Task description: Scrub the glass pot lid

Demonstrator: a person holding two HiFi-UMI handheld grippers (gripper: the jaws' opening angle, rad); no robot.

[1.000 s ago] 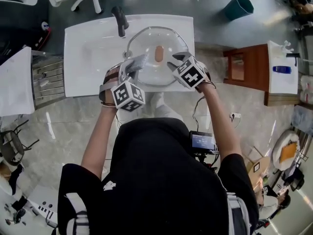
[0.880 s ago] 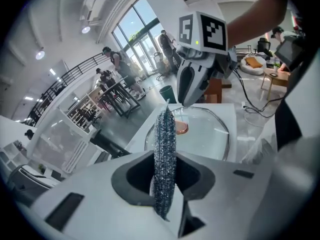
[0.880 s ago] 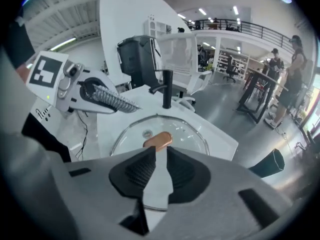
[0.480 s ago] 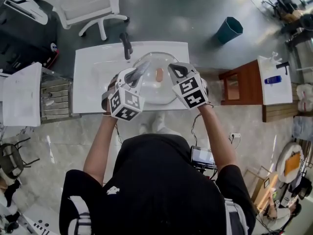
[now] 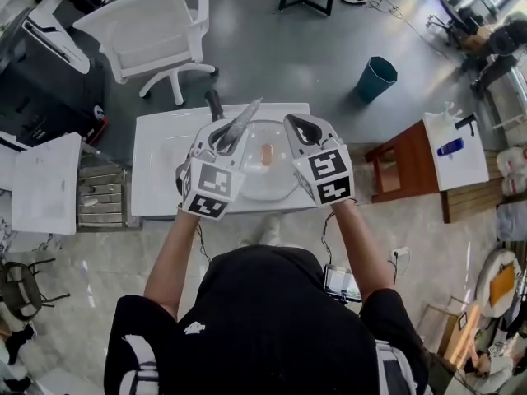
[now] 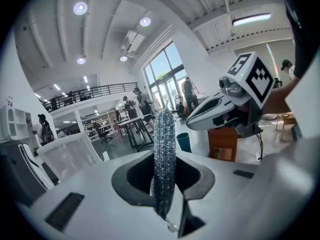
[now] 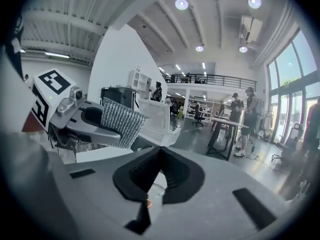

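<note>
The big grey floor [image 5: 329, 39] has lots of open room on the far side of the white counter [image 5: 160, 167]. A white chair [image 5: 152, 27] stands behind the counter and a green bin [image 5: 376, 78] is off to the far right. A brown table [image 5: 403, 167] sits just beside the counter's right edge. The round basin [image 5: 276, 189] is set in the middle of the counter, with a dark tap [image 5: 216, 104] at its far rim. The glass pot lid [image 5: 265, 178] lies flat in the basin. Its orange handle [image 5: 266, 154] is on top, and the handle's long side runs from the person to the tap. The two grippers are held up over the basin, one on each side of the handle, with a clear gap between them. The left gripper [image 5: 224, 136] pinches a shiny silver scrub pad [image 5: 239, 122] tight. The pad sticks out past the jaws, long way up and toward the tap, with its thin edge [image 6: 164, 159] seen from the left gripper view. The right gripper [image 5: 300, 127] is closed with nothing in it [image 7: 160, 156].
</note>
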